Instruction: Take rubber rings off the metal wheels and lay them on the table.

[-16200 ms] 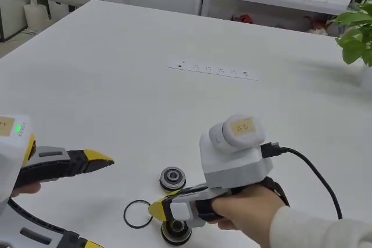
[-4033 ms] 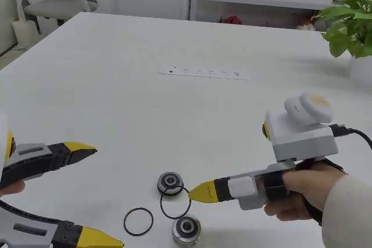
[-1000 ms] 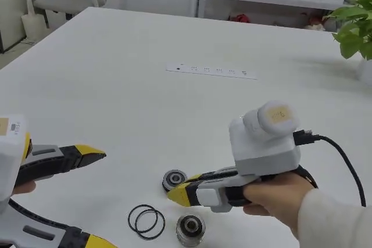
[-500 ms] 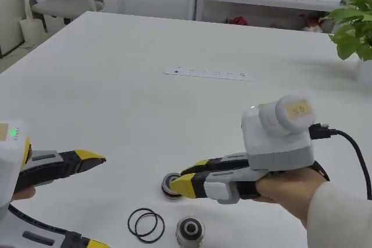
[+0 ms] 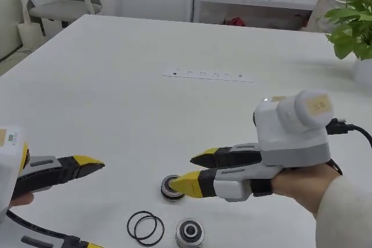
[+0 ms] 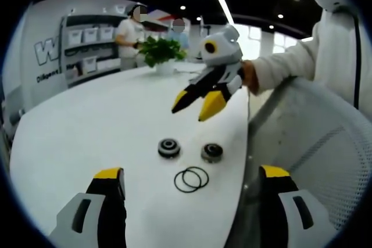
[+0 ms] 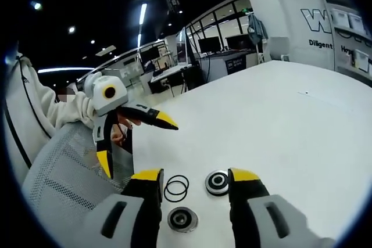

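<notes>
Two small metal wheels stand on the white table (image 5: 116, 85): one (image 5: 168, 186) partly behind my right gripper's lower jaw, the other (image 5: 190, 232) closer to me. Two black rubber rings (image 5: 145, 226) lie overlapping on the table left of the near wheel. My right gripper (image 5: 189, 171) hovers open just above the far wheel and holds nothing. My left gripper (image 5: 87, 204) is open at the lower left, apart from everything. The left gripper view shows the rings (image 6: 190, 179) and both wheels (image 6: 169, 147) (image 6: 211, 152). In the right gripper view, the rings (image 7: 176, 188) and a wheel (image 7: 217, 182) lie between the jaws.
A white power strip (image 5: 206, 75) lies mid-table, farther back. A green plant (image 5: 351, 21) stands at the far right edge. An office chair (image 5: 64, 4) and shelves sit beyond the table. A mesh chair back (image 6: 314, 143) is beside the table edge.
The ring that hung on my right gripper's tip 4 s ago now lies across the first ring. Over the last second the right gripper lifted, drew back right and opened.
</notes>
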### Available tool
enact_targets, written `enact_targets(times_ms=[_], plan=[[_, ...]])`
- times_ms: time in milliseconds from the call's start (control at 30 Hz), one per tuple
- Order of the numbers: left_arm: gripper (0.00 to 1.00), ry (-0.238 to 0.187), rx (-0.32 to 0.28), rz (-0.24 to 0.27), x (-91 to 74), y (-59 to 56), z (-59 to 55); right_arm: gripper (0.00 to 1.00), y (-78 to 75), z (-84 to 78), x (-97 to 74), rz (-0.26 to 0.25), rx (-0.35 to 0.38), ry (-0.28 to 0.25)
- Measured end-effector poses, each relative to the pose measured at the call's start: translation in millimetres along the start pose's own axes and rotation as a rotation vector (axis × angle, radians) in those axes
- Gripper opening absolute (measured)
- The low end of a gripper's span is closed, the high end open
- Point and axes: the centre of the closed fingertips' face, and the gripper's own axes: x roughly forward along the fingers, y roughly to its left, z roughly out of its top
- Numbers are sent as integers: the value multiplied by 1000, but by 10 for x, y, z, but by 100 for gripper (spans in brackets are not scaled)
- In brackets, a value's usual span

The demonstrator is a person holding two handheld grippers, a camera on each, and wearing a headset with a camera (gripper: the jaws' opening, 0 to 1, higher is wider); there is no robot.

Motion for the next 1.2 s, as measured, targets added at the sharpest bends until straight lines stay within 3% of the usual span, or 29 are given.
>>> enact_targets(times_ms=[500,667,933,1200], plan=[[98,-4,-11,-2,6,-1,6,67,-73,96,-156,-20,-37,-55],[98,-3,-12,-2,7,-1,3,82,-80,88,-182,-26,-43,-57],[98,-2,-15,-2,11,-1,3,95,-104,27,-207,-36,-56,-38],[99,-3,-15,-3,15,-1,20,100,-177,-142,-229,-40,-49,18]])
